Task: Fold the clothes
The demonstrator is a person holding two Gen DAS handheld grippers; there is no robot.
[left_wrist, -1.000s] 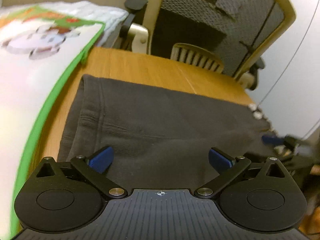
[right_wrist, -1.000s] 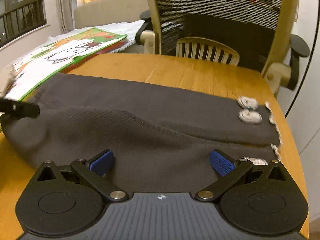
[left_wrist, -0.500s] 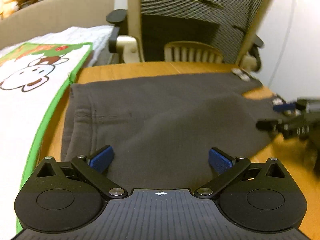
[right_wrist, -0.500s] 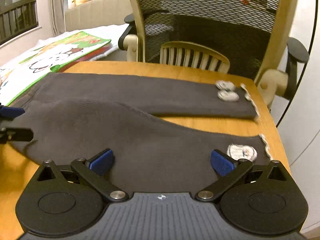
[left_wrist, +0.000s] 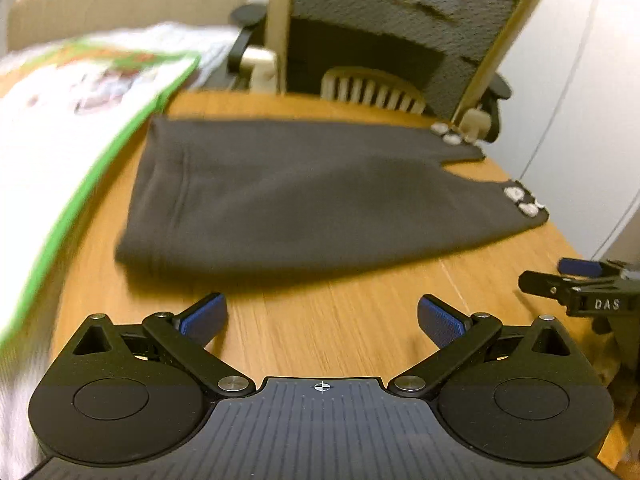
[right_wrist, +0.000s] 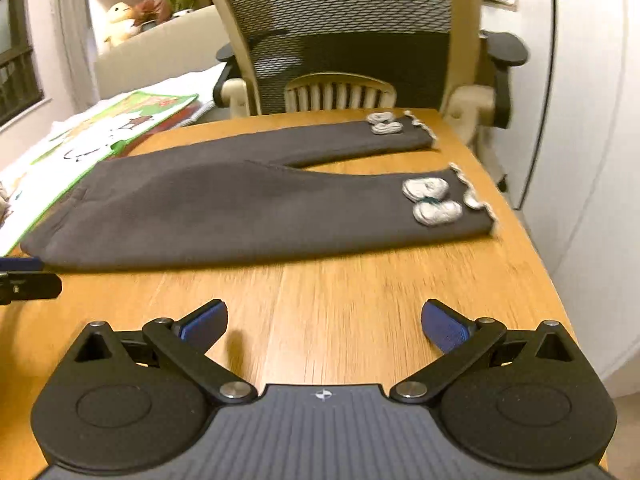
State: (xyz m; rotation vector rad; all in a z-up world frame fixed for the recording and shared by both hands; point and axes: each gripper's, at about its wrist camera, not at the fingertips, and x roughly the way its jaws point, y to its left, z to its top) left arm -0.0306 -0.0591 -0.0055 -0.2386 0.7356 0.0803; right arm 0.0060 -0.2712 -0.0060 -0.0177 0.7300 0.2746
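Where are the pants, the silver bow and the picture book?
pants (right_wrist: 208, 208): right wrist view, seat area.
silver bow (right_wrist: 432, 200): right wrist view, near leg cuff.
picture book (right_wrist: 92, 140): right wrist view, cover.

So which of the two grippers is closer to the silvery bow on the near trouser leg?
Right. The right gripper sits across bare table from the bow; the left gripper faces the trousers' waistband end, far from it.

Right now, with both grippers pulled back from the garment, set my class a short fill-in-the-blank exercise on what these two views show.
1. The dark grey trousers lie flat on a ____ table.
2. Both the left gripper and the right gripper have their jaws ____.
3. Each trouser leg carries a silver-white ____ near its hem.
4. Behind the table stands a mesh-backed ____.

Missing words: wooden; open; bow; chair
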